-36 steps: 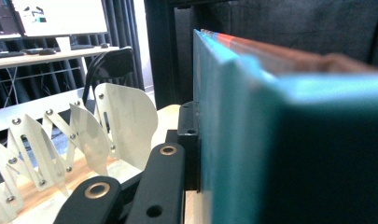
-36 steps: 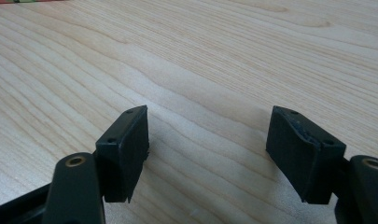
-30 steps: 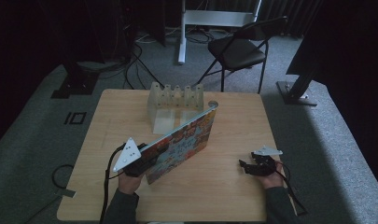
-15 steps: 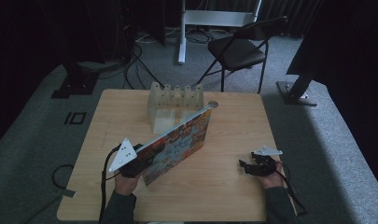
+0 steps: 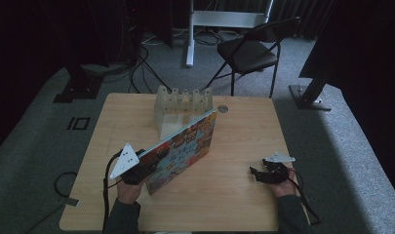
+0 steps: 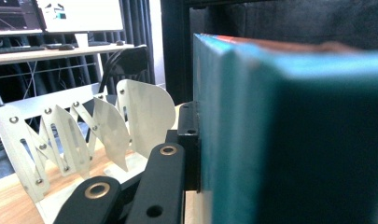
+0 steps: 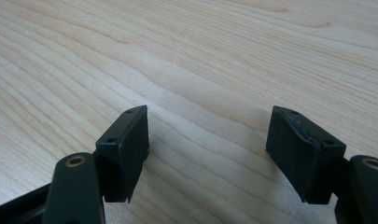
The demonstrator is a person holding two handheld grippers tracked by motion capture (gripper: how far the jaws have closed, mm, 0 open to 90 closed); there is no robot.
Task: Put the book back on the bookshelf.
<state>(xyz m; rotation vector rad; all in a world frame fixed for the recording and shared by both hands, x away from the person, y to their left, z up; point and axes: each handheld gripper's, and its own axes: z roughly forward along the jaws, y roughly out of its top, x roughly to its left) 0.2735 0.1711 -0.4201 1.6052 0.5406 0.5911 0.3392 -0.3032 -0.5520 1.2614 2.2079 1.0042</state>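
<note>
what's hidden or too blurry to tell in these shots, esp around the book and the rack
- Book: title and cover pictures too small in the high view; in the left gripper view it is a close blur, cut off by the right edge.
- Left gripper: its far finger is hidden behind the book.
- Rack: the lower front is hidden by the book's raised end.
- Right gripper: open over bare table.

The table [image 5: 244,204] is smooth, pale wood with wavy grain lines, the book [image 5: 183,148] has a shiny, colourful cover and a teal edge, the rack [image 5: 183,100] looks like pale, see-through plastic held with little metal rivets, and the gripper pads [image 7: 123,144] are matt black plastic.
</note>
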